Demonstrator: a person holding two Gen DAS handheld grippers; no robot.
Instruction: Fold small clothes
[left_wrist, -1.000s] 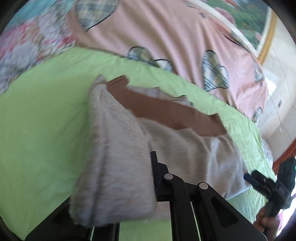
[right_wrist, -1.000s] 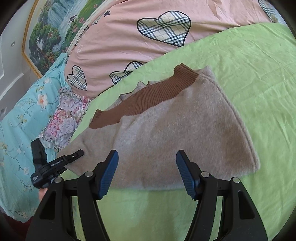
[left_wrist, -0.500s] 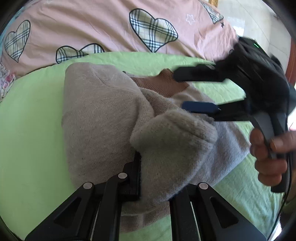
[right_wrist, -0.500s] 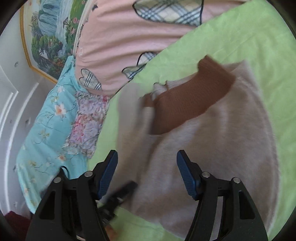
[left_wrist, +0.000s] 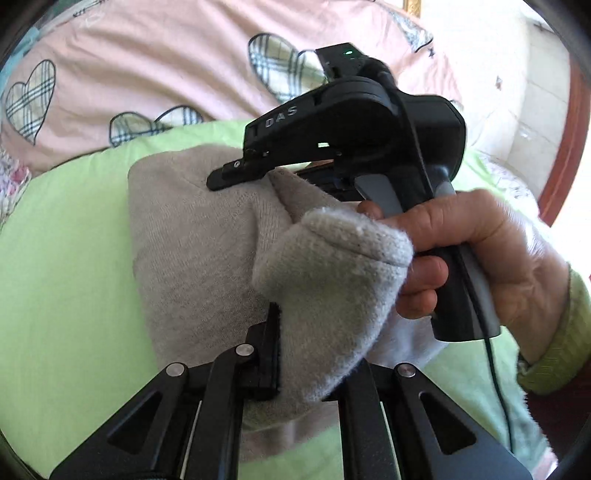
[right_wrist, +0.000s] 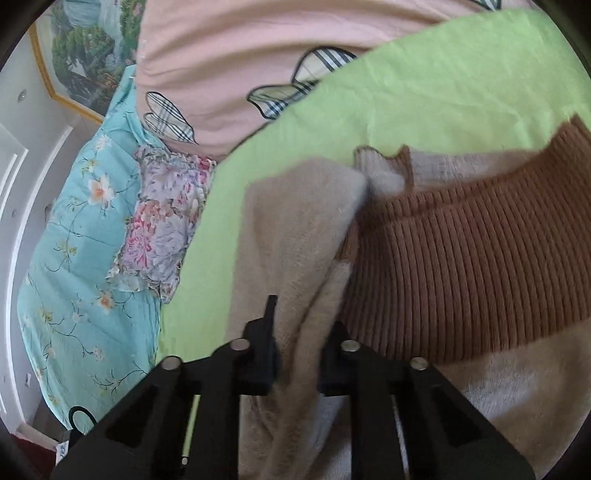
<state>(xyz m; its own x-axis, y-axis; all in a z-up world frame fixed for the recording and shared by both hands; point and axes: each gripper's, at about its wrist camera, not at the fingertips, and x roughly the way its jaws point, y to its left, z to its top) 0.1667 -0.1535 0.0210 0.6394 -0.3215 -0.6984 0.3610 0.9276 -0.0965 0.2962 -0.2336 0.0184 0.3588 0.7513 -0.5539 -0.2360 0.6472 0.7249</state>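
A small beige knit garment with a brown ribbed band lies on a green sheet. My left gripper is shut on a thick fold of the beige fabric and holds it folded over the rest. My right gripper is shut on another beige fold, just left of the brown band. In the left wrist view the right gripper's black body and the hand holding it sit over the garment's far side.
A pink quilt with plaid hearts lies beyond the green sheet. A floral pillow and a turquoise flowered cover lie to the left. A framed landscape picture hangs on the wall.
My left gripper has carried its fold across the garment towards the right gripper. My right gripper has moved in from open above the cloth and closed on a beige fold.
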